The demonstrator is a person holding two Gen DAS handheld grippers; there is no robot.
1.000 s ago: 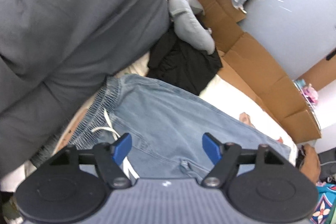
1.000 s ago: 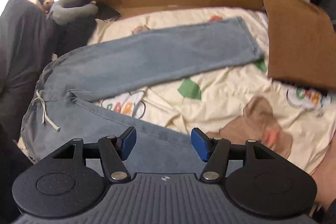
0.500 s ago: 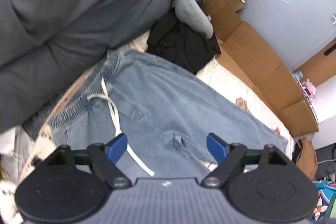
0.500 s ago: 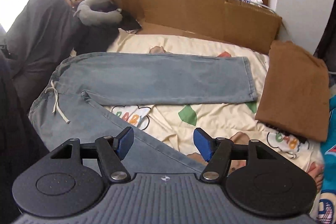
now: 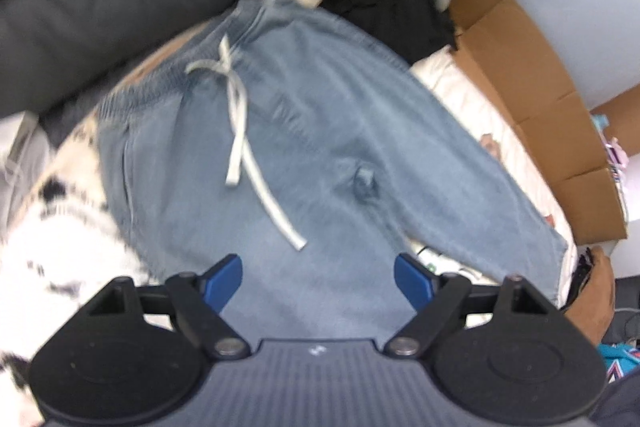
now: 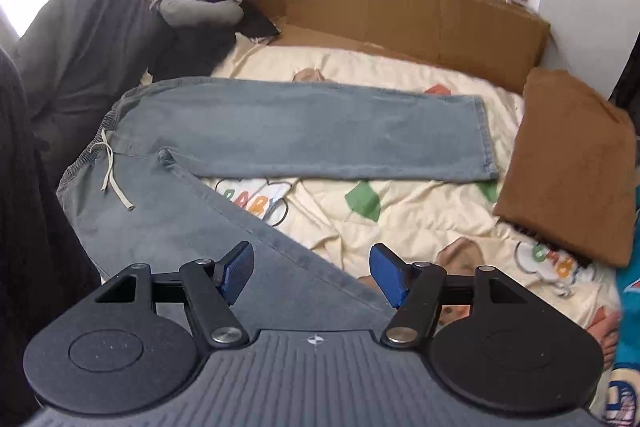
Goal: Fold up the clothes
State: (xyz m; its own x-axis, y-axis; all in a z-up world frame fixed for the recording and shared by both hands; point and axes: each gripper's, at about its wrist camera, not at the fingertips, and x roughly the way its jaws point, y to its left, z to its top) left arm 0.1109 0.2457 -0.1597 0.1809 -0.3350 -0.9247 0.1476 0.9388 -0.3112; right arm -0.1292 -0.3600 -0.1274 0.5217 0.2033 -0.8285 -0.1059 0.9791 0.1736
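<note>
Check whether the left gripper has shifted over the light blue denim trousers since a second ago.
Yes. The left gripper has travelled from the waistband toward the legs: the white drawstring, formerly at its fingertips, now lies well ahead on the trousers.

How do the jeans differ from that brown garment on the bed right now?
The jeans are light blue denim, spread flat with legs splayed apart; the brown garment is already folded into a compact rectangle. The jeans stretch across most of the bed; the brown garment sits at its right edge. The jeans have a white drawstring; the brown garment shows none. Both lie on the printed cream quilt.
</note>
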